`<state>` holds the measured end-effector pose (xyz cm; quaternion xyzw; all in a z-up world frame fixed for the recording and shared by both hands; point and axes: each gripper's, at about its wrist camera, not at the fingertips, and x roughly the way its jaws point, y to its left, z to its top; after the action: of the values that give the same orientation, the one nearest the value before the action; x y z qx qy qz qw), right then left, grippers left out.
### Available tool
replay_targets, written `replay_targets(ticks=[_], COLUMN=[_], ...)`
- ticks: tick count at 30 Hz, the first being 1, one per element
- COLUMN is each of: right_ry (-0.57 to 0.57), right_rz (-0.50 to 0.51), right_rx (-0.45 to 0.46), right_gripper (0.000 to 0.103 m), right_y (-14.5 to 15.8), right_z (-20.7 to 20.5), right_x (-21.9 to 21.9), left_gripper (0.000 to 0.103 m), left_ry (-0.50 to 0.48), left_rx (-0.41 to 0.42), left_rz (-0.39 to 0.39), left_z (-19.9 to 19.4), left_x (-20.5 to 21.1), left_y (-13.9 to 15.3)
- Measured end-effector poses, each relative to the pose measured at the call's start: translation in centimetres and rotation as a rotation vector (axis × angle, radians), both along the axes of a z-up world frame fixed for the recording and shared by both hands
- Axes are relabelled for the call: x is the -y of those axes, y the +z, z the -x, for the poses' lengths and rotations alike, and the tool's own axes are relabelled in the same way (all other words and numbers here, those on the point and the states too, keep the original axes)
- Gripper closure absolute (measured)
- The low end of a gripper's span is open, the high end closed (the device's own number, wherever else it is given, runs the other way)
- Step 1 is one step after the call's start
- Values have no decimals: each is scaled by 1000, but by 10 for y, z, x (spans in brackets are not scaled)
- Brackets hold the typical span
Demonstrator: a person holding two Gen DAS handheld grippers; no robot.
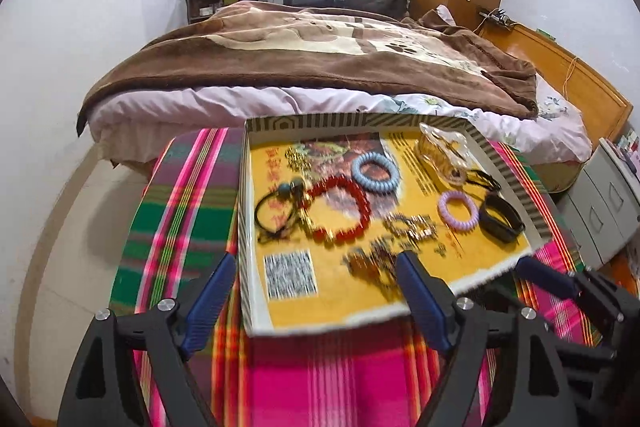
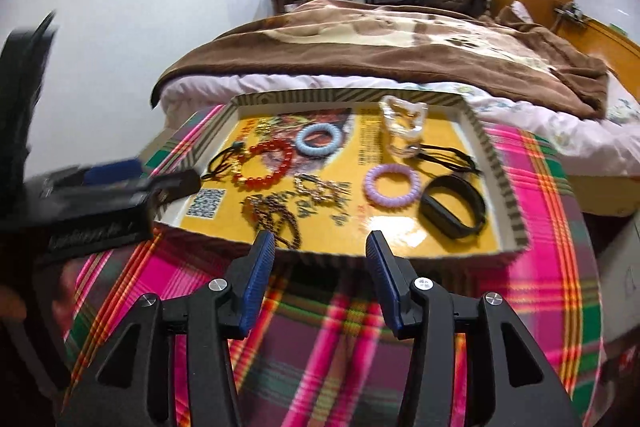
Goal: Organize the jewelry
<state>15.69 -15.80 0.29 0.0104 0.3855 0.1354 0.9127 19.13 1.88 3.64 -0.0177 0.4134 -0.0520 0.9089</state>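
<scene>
Plaid cloth (image 1: 192,211): woven pink, green and yellow stripes, draped over the bench in front of the bed (image 1: 320,67).
Left view, tray (image 1: 245,211): shallow cardboard box with striped walls and a glossy yellow printed floor; all the jewelry lies loose inside it.
Left view, contents: red bead bracelet (image 1: 340,211) of round glossy beads at centre; blue coil ring (image 1: 376,171) behind it; lilac coil ring (image 1: 459,209) to the right; black band (image 1: 502,223), smooth and oval, just beside it; clear plastic claw clip (image 1: 442,151) at the far right.
Left view, left tool (image 1: 316,267): blue ribbed pads spread wide, holding nothing, straddling the tray's near left corner.
Right view, right tool (image 2: 320,247): jaws apart, nothing held, at the tray's near wall (image 2: 400,261).
Right view, contents: brown bead strand (image 2: 276,219) and blurred metal chain pieces (image 2: 320,193) nearest; black band (image 2: 454,213) at right.
Right view, left tool (image 2: 120,183): blurred, at the tray's left edge.
</scene>
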Motion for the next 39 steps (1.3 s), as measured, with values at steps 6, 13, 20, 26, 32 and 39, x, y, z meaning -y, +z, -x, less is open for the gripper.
replay_targets(ticks=[6,13,20,26,32,39], right_ry=[-80,-97,-105,-108,-107,-106], right_rz=[-4,1,-4,-12,-16,-15], right_rx=[0,12,7,7,6,2], right_gripper=[53,53,53,53,53,53], right_y=[4,5,4,3,3,2], right_z=[15,33,42,48,50,52], right_x=[16,24,26,28,28,26], left_gripper=[20,20,20,20,20,20], left_ry=[50,53,76,102,110,116], left_rx=[9,19,51,52,44,26], left_rz=[-34,-37,-70,-99,-87,-71], left_z=[41,66,81,87,89,90], left_x=[12,25,31,35,35,32], left_y=[-5,-5,1,1,-1,-6])
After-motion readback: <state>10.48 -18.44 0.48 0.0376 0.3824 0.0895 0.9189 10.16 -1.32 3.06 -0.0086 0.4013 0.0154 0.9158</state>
